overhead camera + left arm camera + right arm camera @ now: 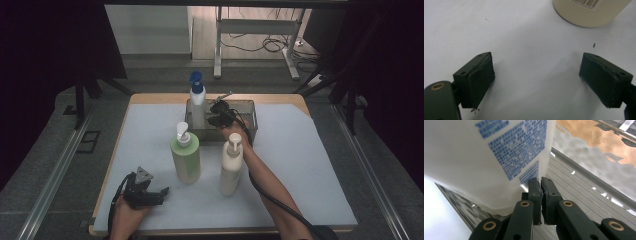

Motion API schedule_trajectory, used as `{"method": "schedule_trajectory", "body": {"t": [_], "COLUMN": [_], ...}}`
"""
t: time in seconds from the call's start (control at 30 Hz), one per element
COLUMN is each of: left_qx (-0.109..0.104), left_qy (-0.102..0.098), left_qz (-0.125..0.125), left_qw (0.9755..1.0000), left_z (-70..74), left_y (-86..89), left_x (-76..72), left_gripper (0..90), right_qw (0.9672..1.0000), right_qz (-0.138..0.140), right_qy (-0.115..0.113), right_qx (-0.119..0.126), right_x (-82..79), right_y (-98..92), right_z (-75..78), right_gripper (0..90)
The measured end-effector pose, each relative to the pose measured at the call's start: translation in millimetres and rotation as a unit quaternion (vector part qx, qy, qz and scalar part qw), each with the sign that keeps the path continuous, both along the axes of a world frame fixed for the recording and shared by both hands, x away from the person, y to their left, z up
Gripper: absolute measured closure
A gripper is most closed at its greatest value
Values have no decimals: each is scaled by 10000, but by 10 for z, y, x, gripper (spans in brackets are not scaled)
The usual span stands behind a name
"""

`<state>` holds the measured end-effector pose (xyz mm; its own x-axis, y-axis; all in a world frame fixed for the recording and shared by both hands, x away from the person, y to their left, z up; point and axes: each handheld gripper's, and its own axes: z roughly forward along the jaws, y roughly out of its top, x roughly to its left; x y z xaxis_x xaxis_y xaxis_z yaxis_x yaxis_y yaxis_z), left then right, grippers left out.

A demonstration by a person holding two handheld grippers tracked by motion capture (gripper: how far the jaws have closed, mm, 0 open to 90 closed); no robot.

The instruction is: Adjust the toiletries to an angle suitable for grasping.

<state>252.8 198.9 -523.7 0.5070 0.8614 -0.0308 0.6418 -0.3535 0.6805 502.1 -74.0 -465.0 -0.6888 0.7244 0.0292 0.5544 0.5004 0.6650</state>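
Bottles look bound for the clear bin (250,107): the blue-capped pump bottle (197,100) stands in its left end, the right gripper (540,181) clenched empty beside it. The left gripper (536,75) rests released near the cream bottle (589,12).

We can read no word or number anywhere. The white bottle (486,157) carries blocks of small blue print and a blue barcode, too fine to make out; the cream bottle (589,12) shows part of a barcode, its digits illegible.
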Motion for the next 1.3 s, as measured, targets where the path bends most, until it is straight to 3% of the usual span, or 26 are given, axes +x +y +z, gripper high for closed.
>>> {"method": "schedule_trajectory", "body": {"t": [0.73,0.87,1.17,1.3], "left_qx": [2,2,3,2], "left_qy": [0,0,-1,0], "left_qz": [0,1,-1,-1], "left_qw": [10000,10000,10000,10000], "left_z": [0,0,0,0], "left_y": [0,0,1,0], "left_x": [0,0,0,0], "left_gripper": [121,121,121,121], "right_qw": [9996,9990,9990,9994], "right_qz": [243,395,398,268], "right_qy": [13,29,23,-35], "right_qx": [163,227,207,220], "right_x": [9,5,16,43], "right_y": [74,106,107,120], "right_z": [-14,-27,-28,17], "right_gripper": [857,858,842,855]}}
